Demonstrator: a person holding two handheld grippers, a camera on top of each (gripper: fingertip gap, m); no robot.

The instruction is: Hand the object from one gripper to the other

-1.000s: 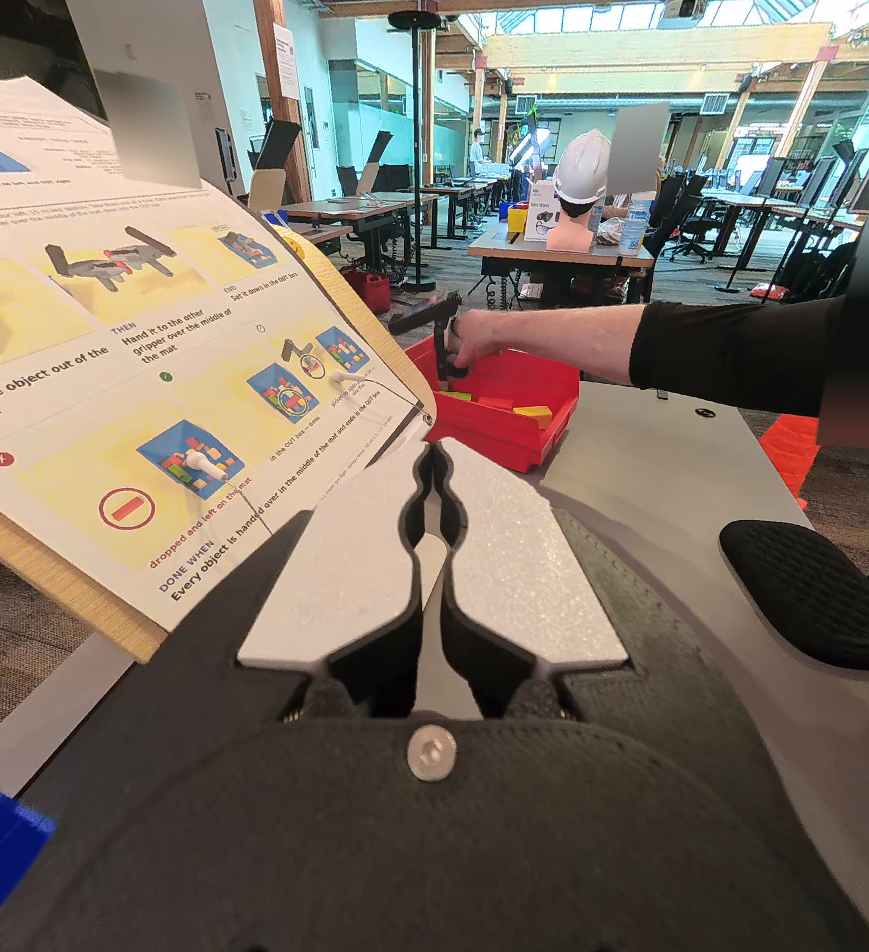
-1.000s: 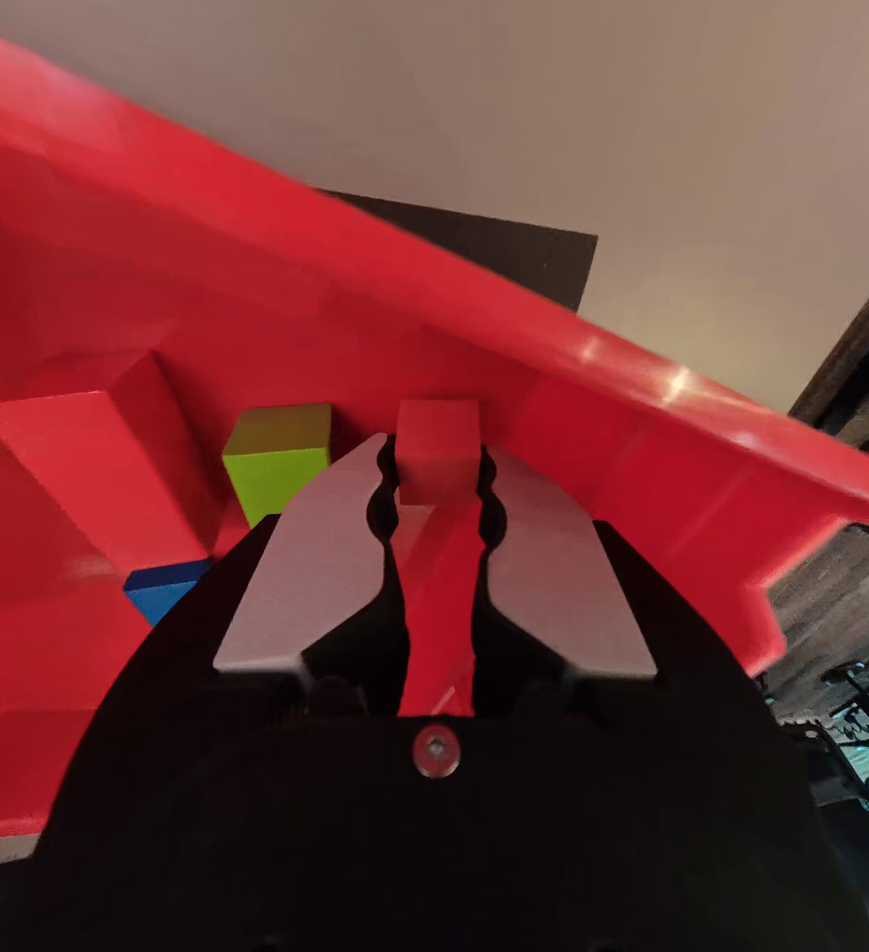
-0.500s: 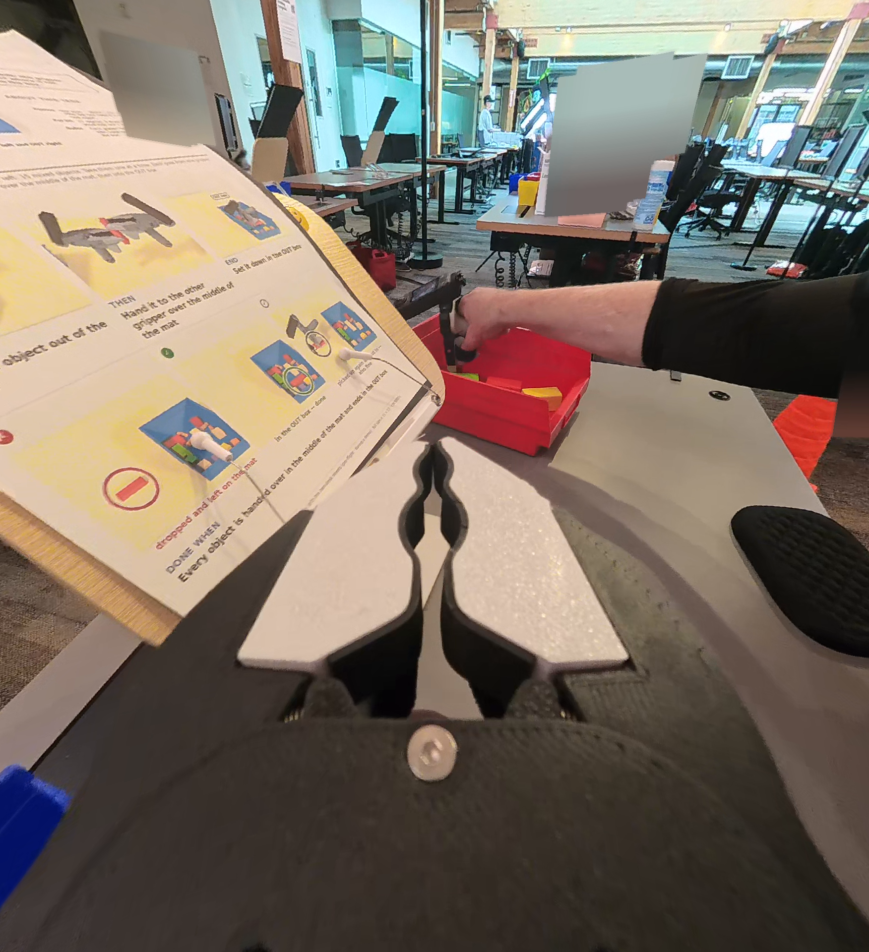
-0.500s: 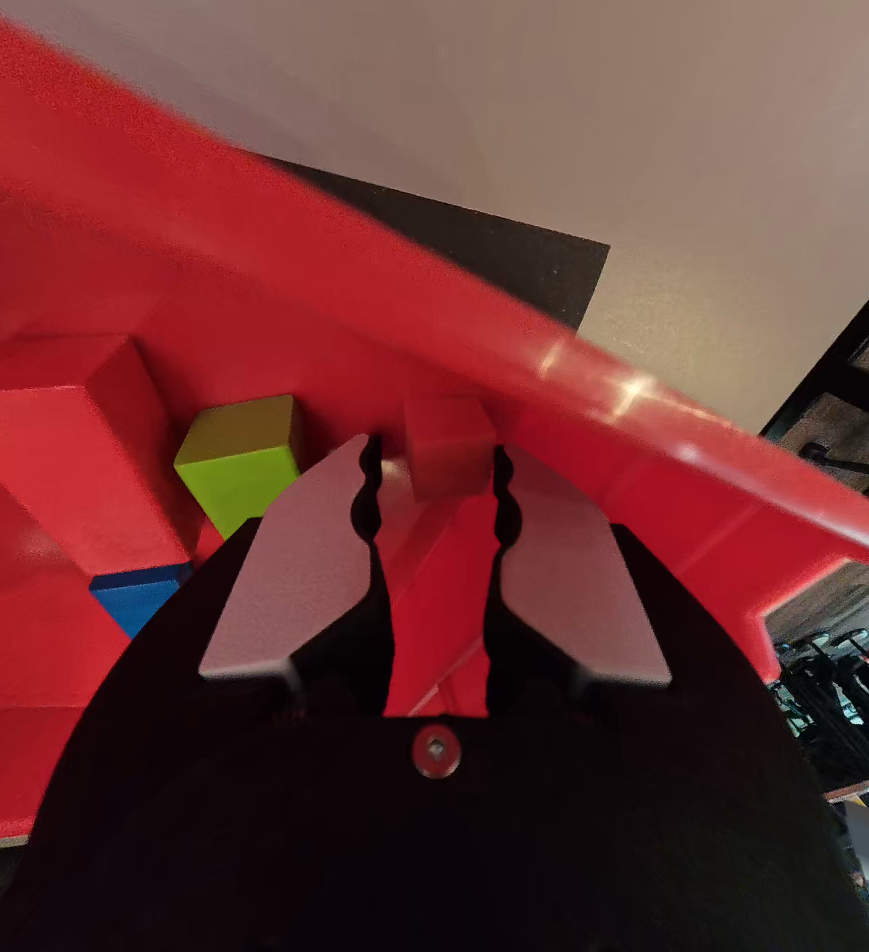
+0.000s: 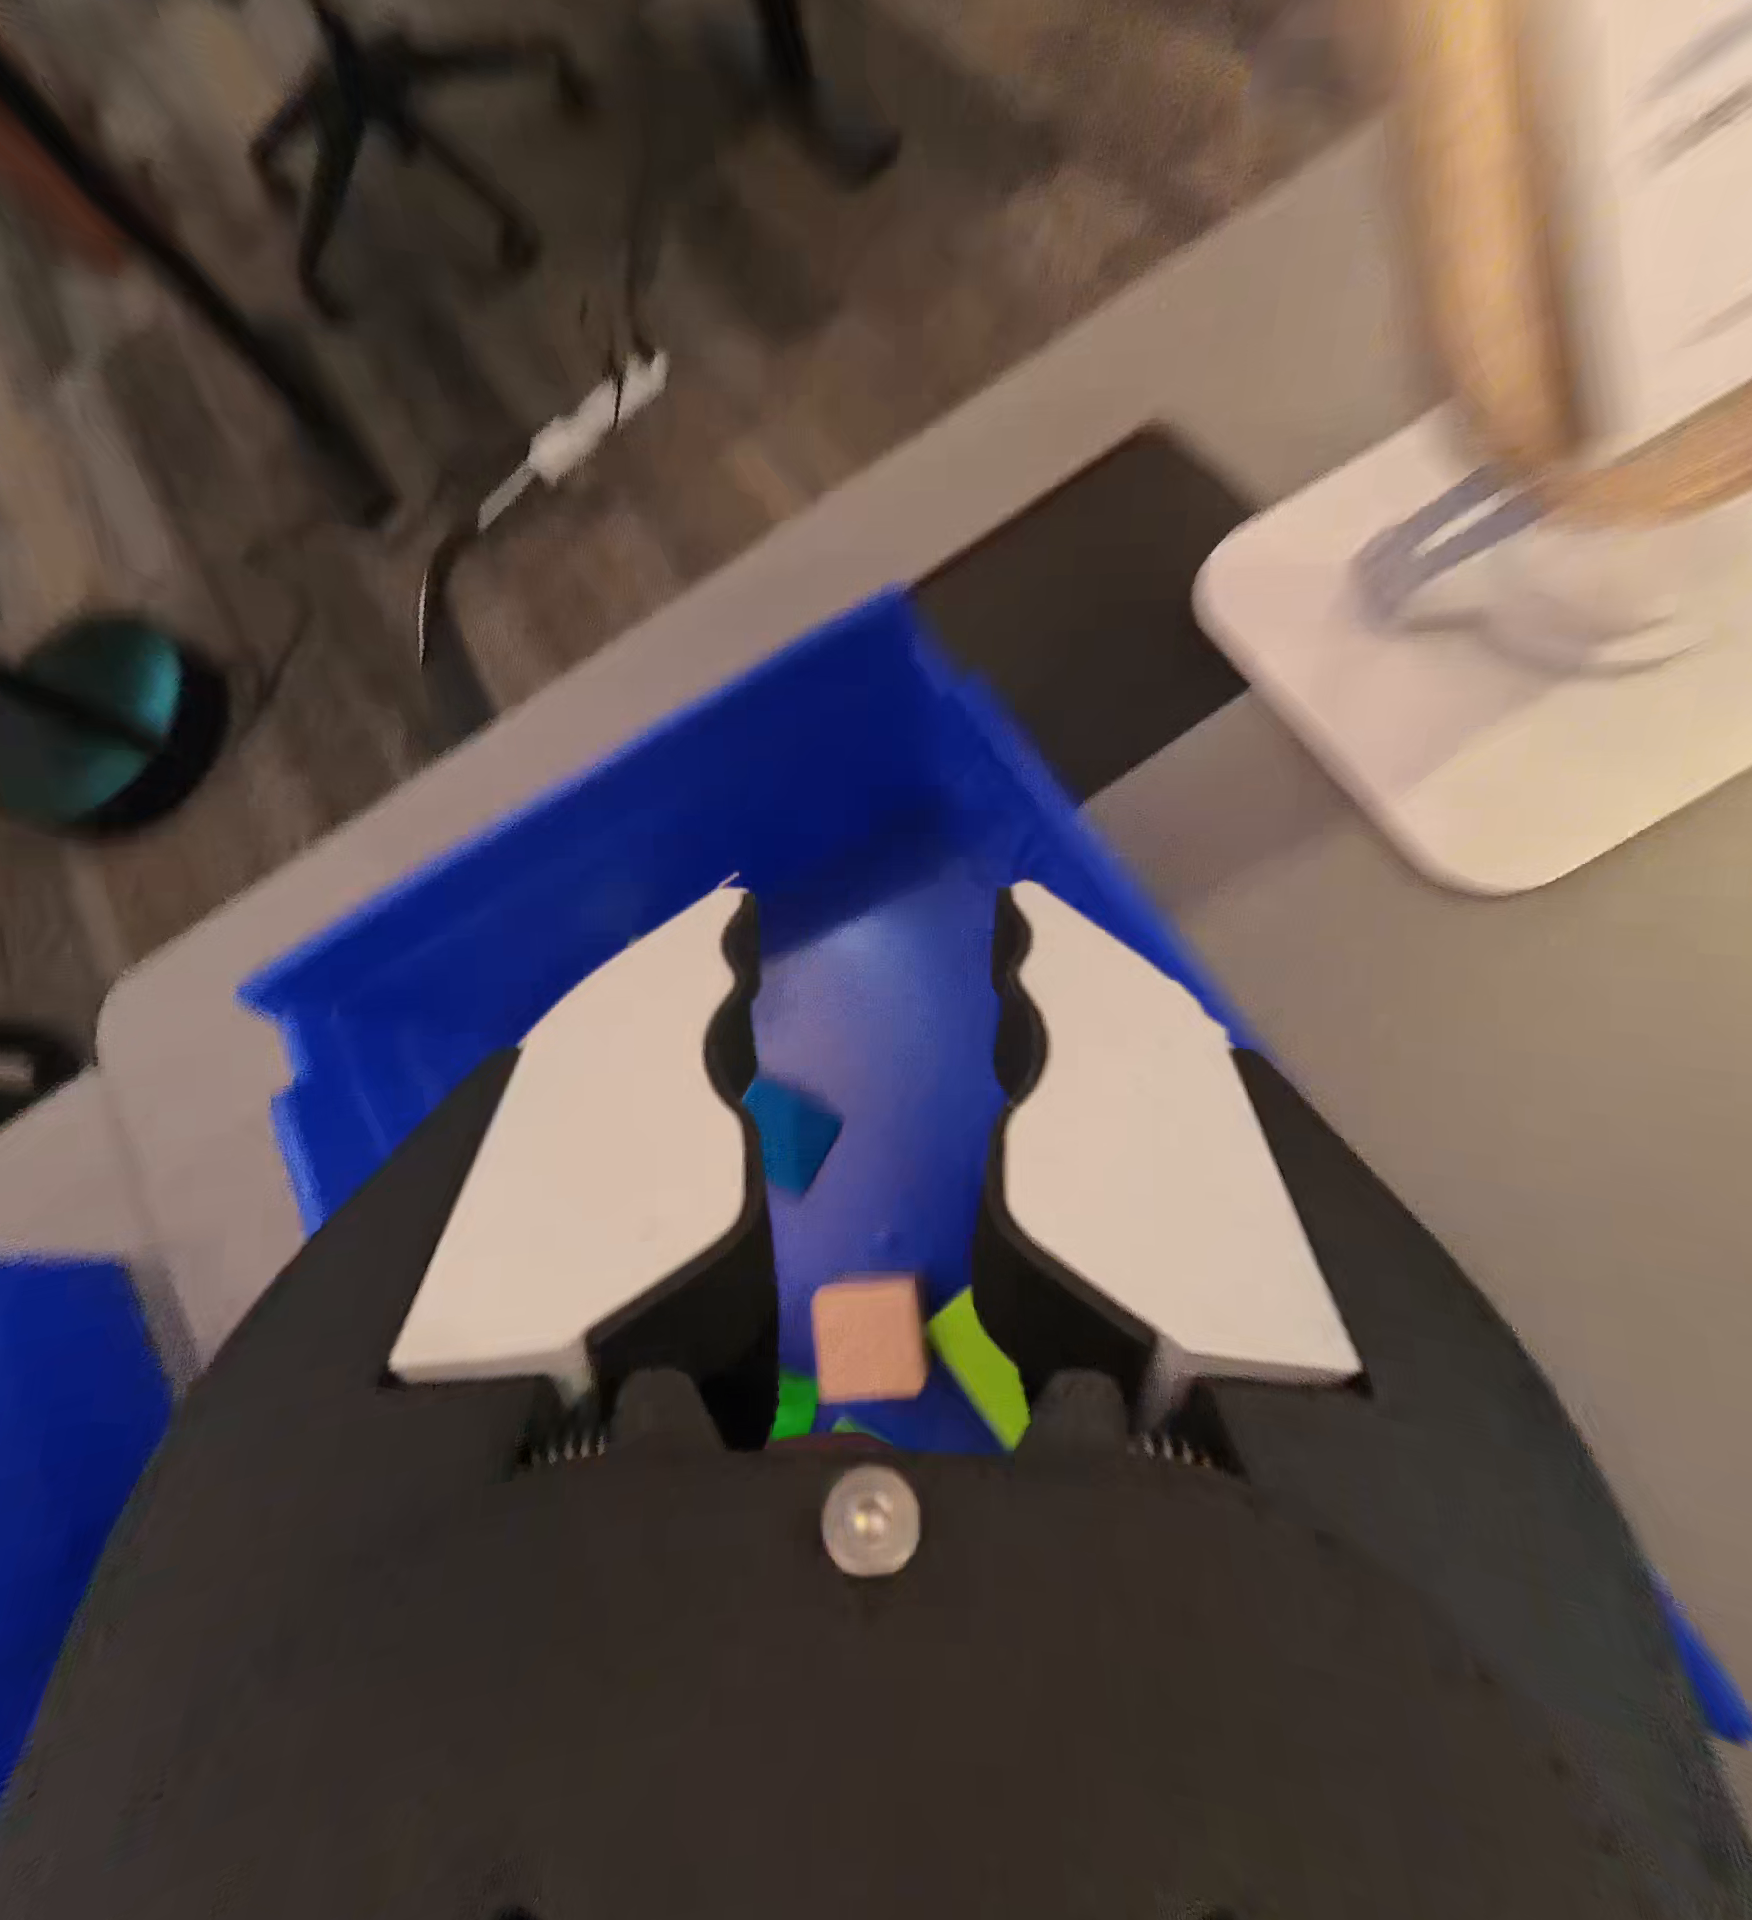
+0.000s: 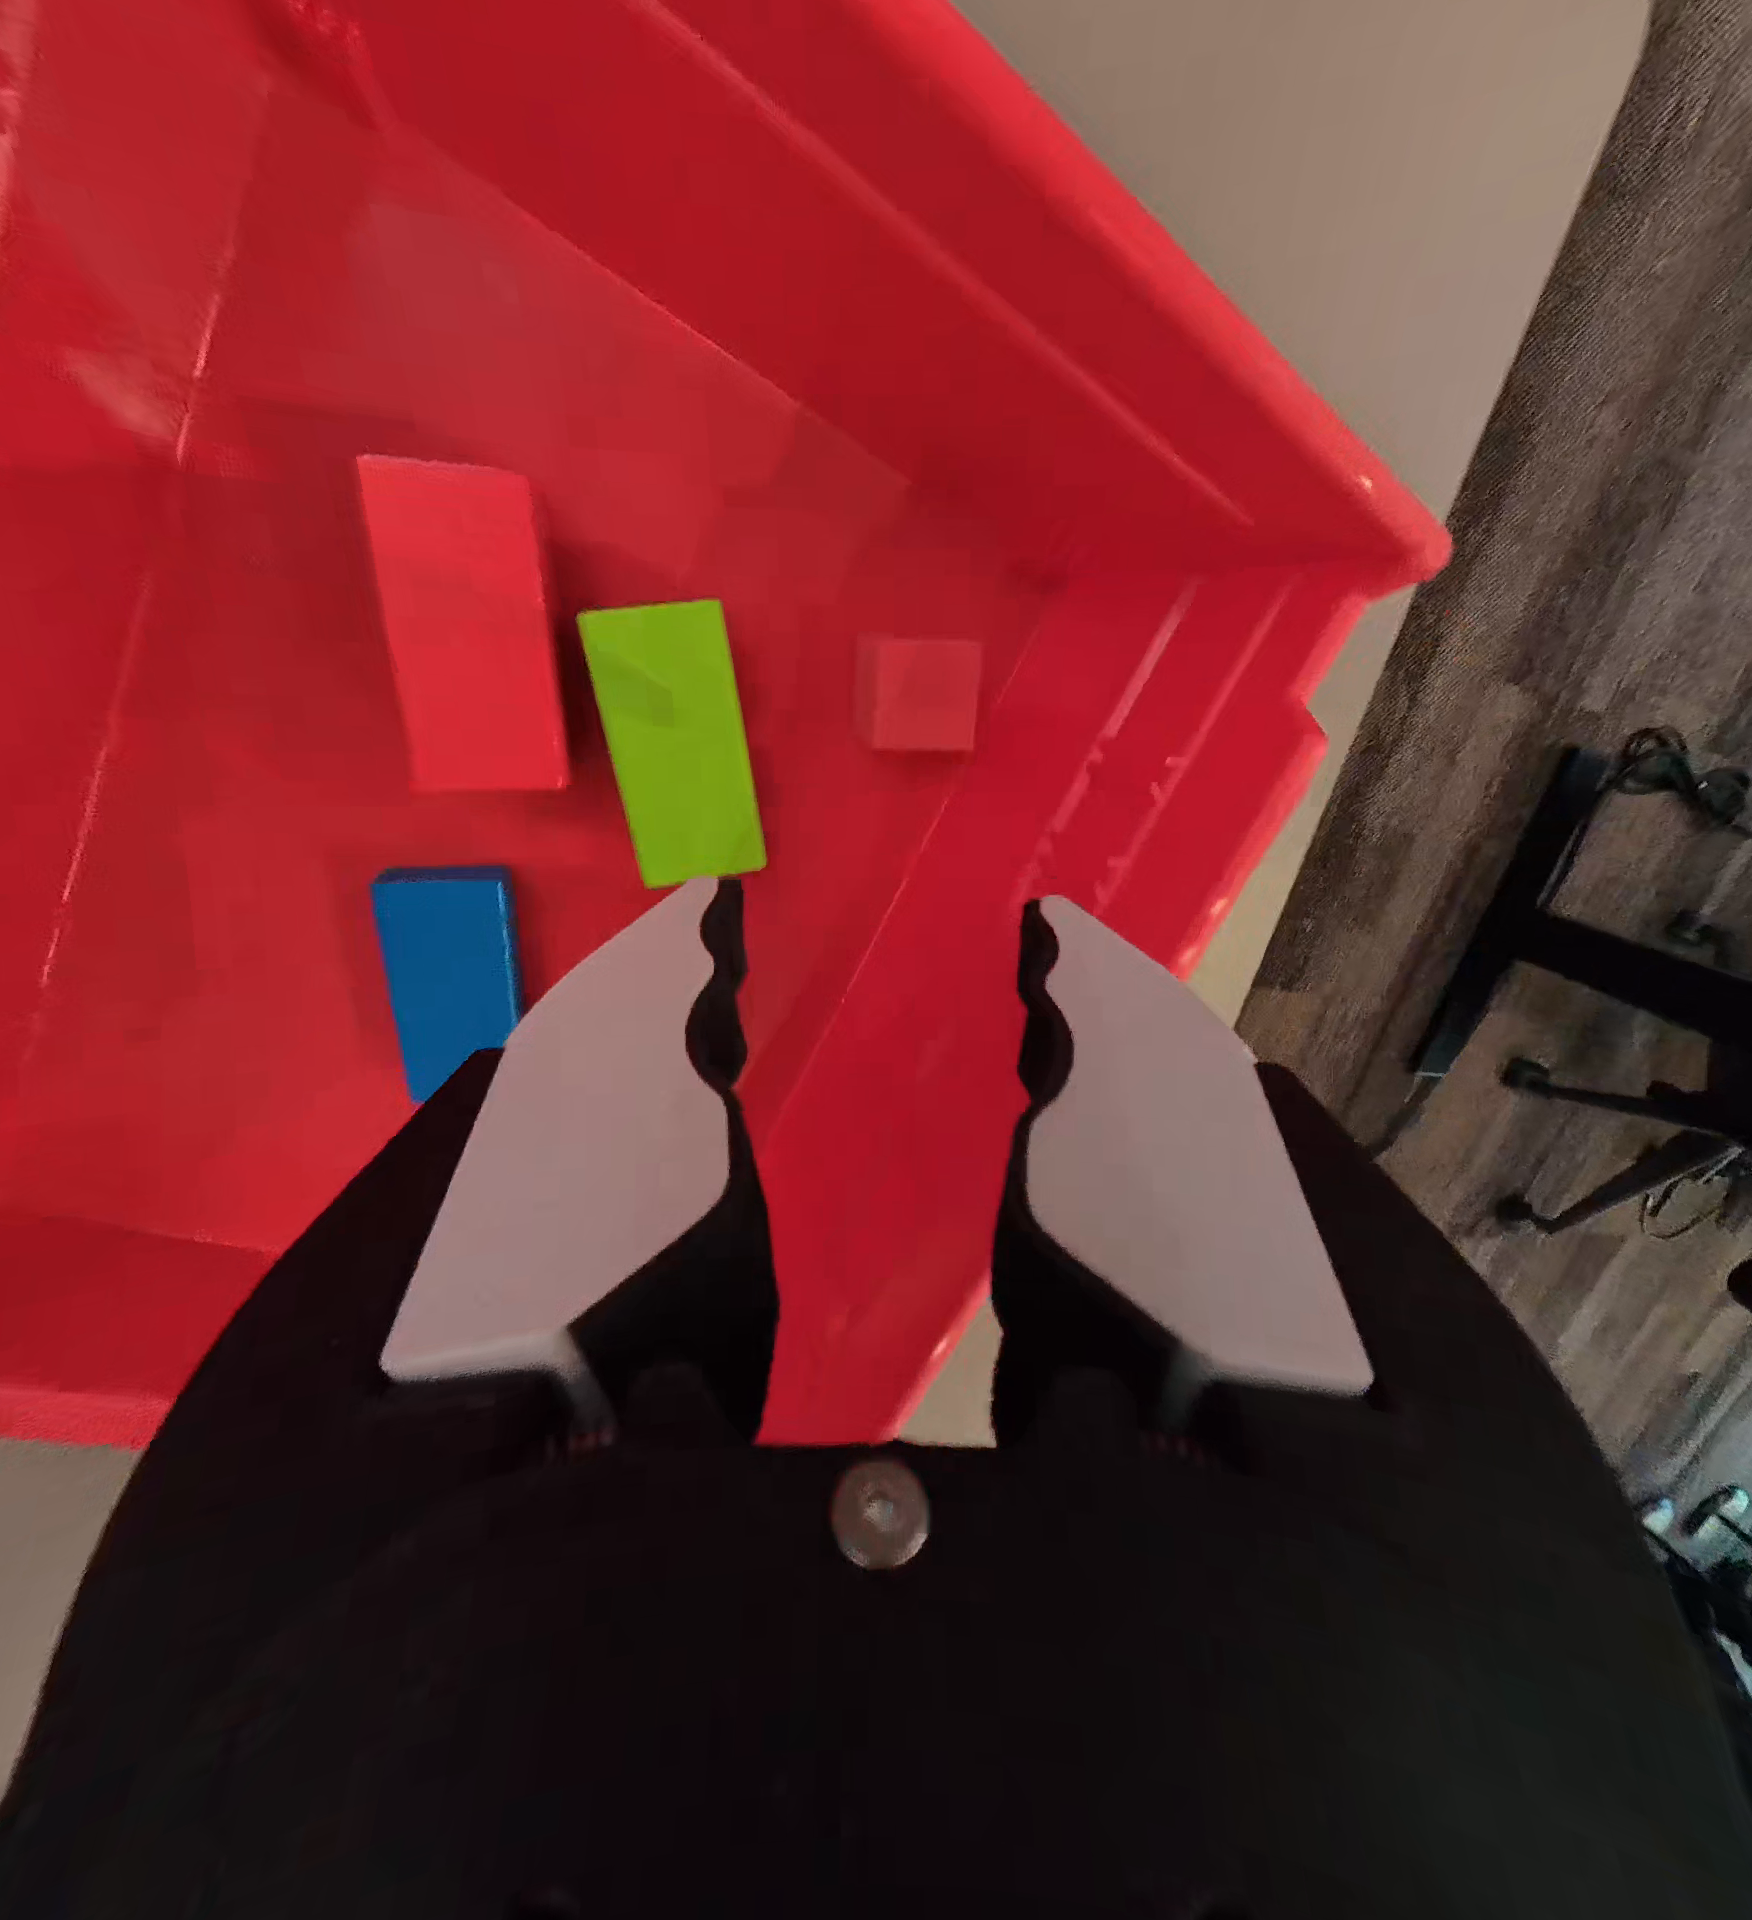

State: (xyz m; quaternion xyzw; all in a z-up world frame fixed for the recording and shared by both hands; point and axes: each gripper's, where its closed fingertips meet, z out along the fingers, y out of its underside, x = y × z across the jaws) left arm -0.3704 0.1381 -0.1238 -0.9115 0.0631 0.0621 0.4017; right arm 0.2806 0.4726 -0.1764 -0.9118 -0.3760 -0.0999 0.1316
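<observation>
Your grey table (image 5: 1474,1039) carries everything here, with carpet floor (image 5: 176,364) beyond its edge. On it, in your right wrist view, the red bin (image 6: 955,312) fills most of the picture; in your left wrist view the blue bin (image 5: 747,810) sits under your other claw, with a black mat (image 5: 1090,582) at its far corner and a white stand base (image 5: 1474,707) beside that. The left view is blurred.

Your right claw (image 6: 877,904) hangs over the red bin's near-right corner, its 2 fingers spread apart and gripping nothing; only the bin's wall shows between them. Your left claw (image 5: 867,904) hangs over the blue bin, spread apart too, with bare blue floor between its tips.

Inside the red bin 4 blocks lie flat on the floor. The red slab (image 6: 461,623) is the biggest, at the left. The green block (image 6: 669,738) lies just beside it, its near end right at your left fingertip (image 6: 643,987) in the picture. The blue block (image 6: 446,966) lies nearer you, partly hidden by the claw. The small red cube (image 6: 919,691) sits apart, close to the right wall.

In the blue bin you see a blue piece (image 5: 794,1132), a tan cube (image 5: 867,1340) and green pieces (image 5: 976,1371), all on the floor below the fingers, none of them gripped.
</observation>
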